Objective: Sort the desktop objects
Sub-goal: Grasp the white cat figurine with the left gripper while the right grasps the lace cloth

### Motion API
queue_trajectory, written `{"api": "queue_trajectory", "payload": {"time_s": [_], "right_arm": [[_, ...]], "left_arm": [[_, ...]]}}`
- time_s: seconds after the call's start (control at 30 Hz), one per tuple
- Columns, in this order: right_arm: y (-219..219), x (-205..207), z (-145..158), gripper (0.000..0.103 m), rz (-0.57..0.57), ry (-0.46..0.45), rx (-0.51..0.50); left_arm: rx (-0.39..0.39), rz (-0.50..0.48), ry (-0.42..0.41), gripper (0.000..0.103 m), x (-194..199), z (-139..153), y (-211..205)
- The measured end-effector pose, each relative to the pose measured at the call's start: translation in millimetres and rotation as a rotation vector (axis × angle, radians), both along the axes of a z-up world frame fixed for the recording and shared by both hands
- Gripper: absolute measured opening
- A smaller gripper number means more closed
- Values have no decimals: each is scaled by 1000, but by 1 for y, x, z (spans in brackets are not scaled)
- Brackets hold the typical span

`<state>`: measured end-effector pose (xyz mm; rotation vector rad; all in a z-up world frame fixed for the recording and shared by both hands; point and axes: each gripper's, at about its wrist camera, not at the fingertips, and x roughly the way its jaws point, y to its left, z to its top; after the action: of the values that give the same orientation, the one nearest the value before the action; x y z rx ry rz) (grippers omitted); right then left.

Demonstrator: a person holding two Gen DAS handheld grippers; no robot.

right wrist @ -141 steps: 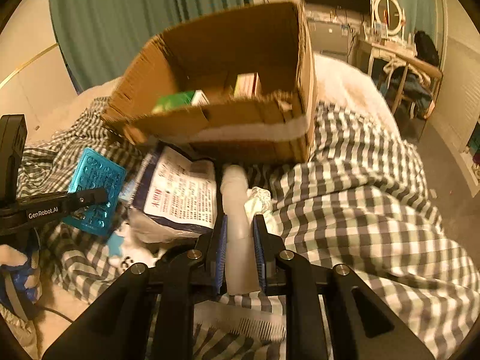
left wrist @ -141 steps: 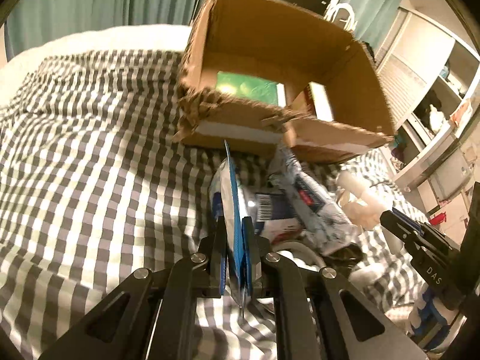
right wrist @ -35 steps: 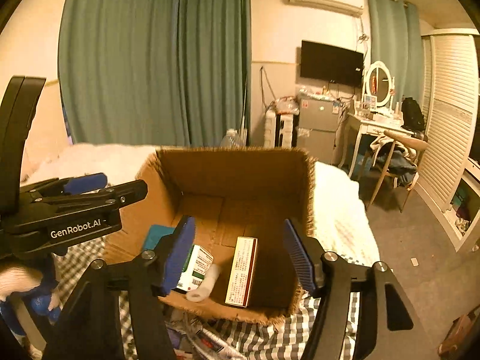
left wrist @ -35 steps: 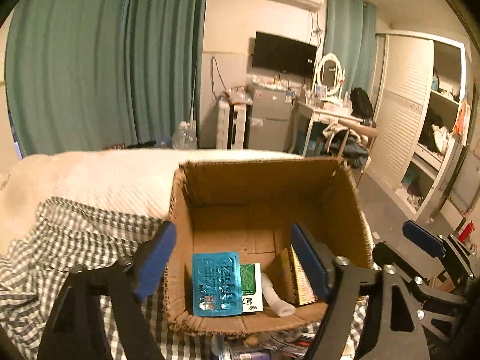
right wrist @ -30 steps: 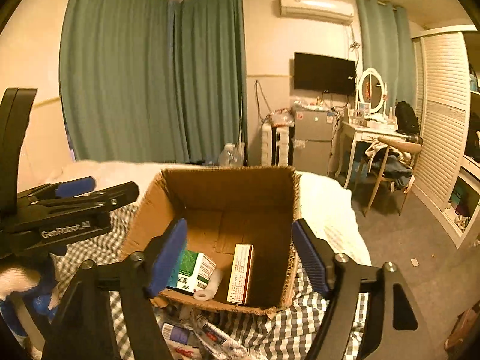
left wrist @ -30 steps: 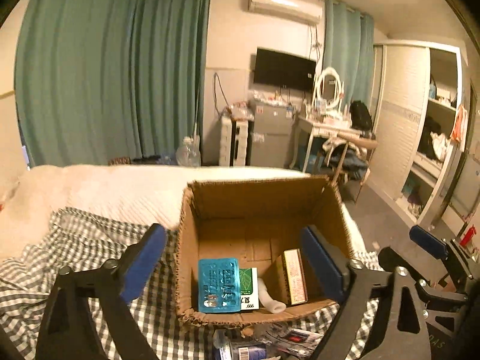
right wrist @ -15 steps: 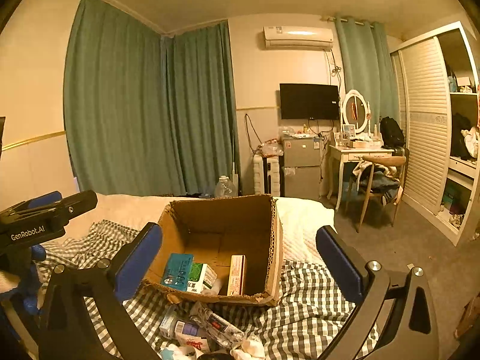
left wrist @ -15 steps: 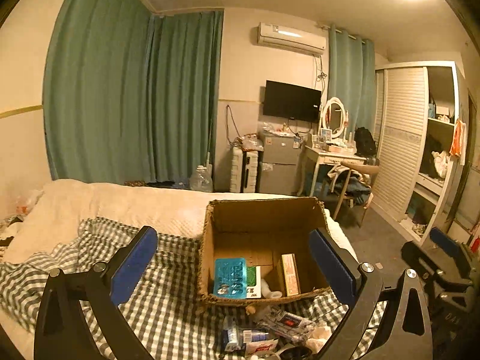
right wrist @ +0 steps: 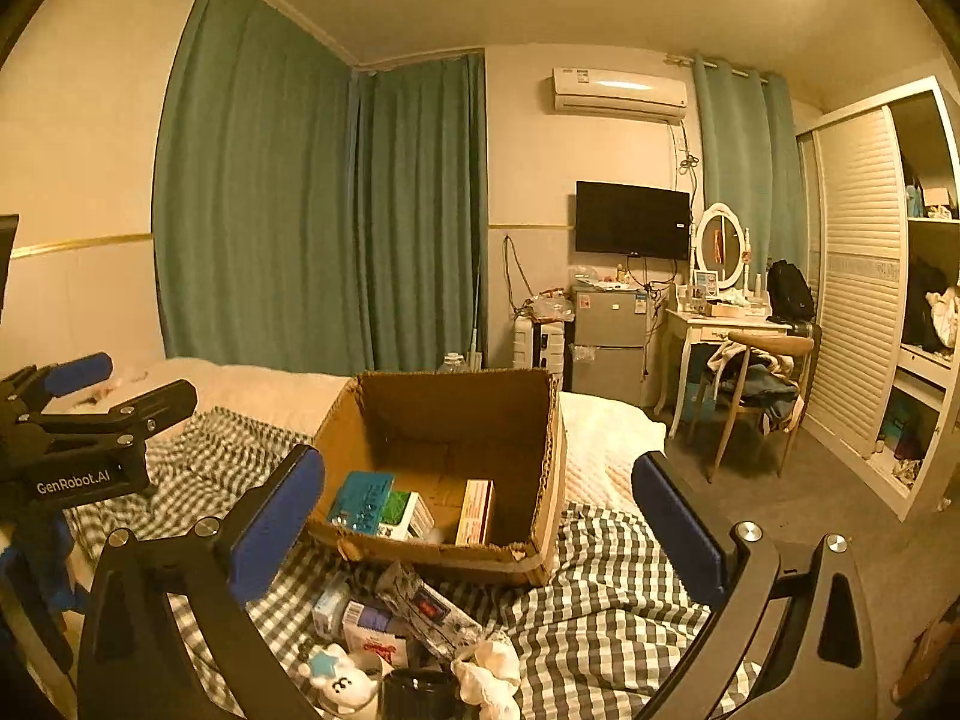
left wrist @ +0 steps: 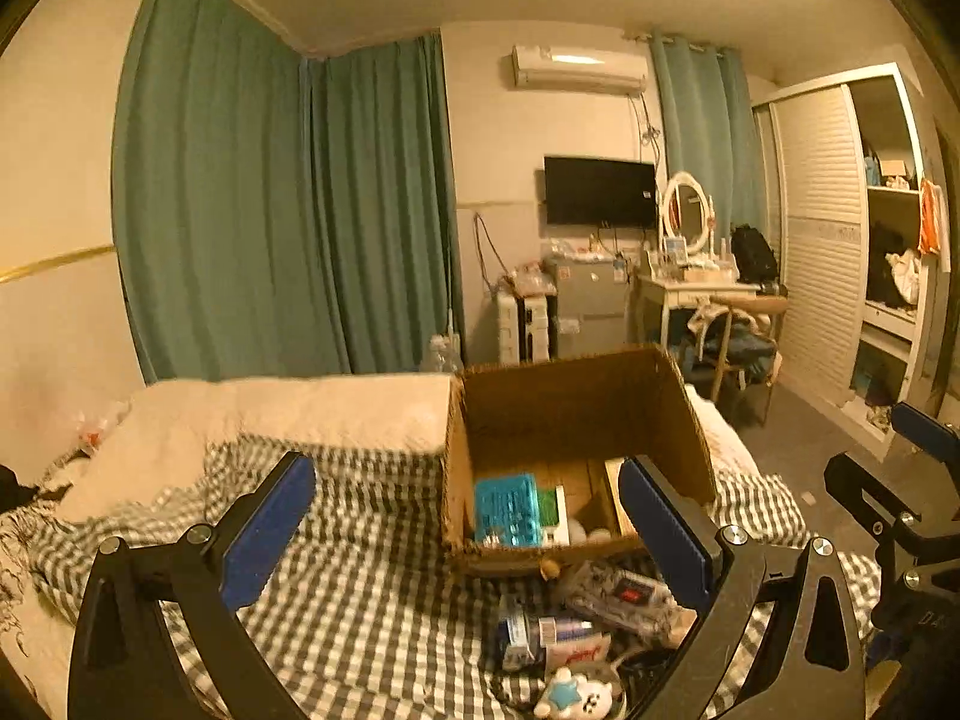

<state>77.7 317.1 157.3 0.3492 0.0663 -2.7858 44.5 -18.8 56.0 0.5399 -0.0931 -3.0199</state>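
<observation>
An open cardboard box (left wrist: 570, 408) (right wrist: 444, 414) stands on the checked blanket. Inside lie a teal blister pack (left wrist: 504, 507) (right wrist: 360, 495), a green-and-white carton (right wrist: 405, 513), a white tube (left wrist: 585, 534) and a cream-and-orange carton (right wrist: 474, 510). In front of the box is a loose pile: a foil pouch (left wrist: 618, 591) (right wrist: 426, 600), a small carton (left wrist: 540, 636) and a star plush (left wrist: 570, 696) (right wrist: 339, 681). My left gripper (left wrist: 462, 465) is open and empty, held back from the box. My right gripper (right wrist: 476, 459) is also wide open and empty.
The checked blanket (left wrist: 372, 588) covers the bed, with a cream quilt (left wrist: 270, 420) behind it. Teal curtains hang at the back. A chair (right wrist: 756, 396), a dressing table and a slatted wardrobe (right wrist: 858, 300) stand to the right, beyond the bed's edge.
Both grippers have drawn back from the box, so it looks smaller and the pile in front has come into view. The blister pack and tube held earlier now lie in the box.
</observation>
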Motion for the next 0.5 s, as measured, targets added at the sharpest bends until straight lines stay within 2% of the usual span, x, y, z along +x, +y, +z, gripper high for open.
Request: {"api": "queue_trajectory", "payload": {"time_s": [0.2, 0.3, 0.43, 0.5], "right_arm": [[-4, -2, -22, 103, 21, -4, 19], [-4, -5, -34, 102, 3, -5, 20], [-2, -14, -51, 102, -7, -28, 33], [-1, -23, -61, 103, -4, -62, 39]], "left_arm": [[-24, 10, -51, 103, -6, -31, -9], [-9, 18, -75, 103, -10, -47, -19], [32, 23, -147, 103, -24, -74, -33], [37, 9, -215, 103, -31, -88, -35]]}}
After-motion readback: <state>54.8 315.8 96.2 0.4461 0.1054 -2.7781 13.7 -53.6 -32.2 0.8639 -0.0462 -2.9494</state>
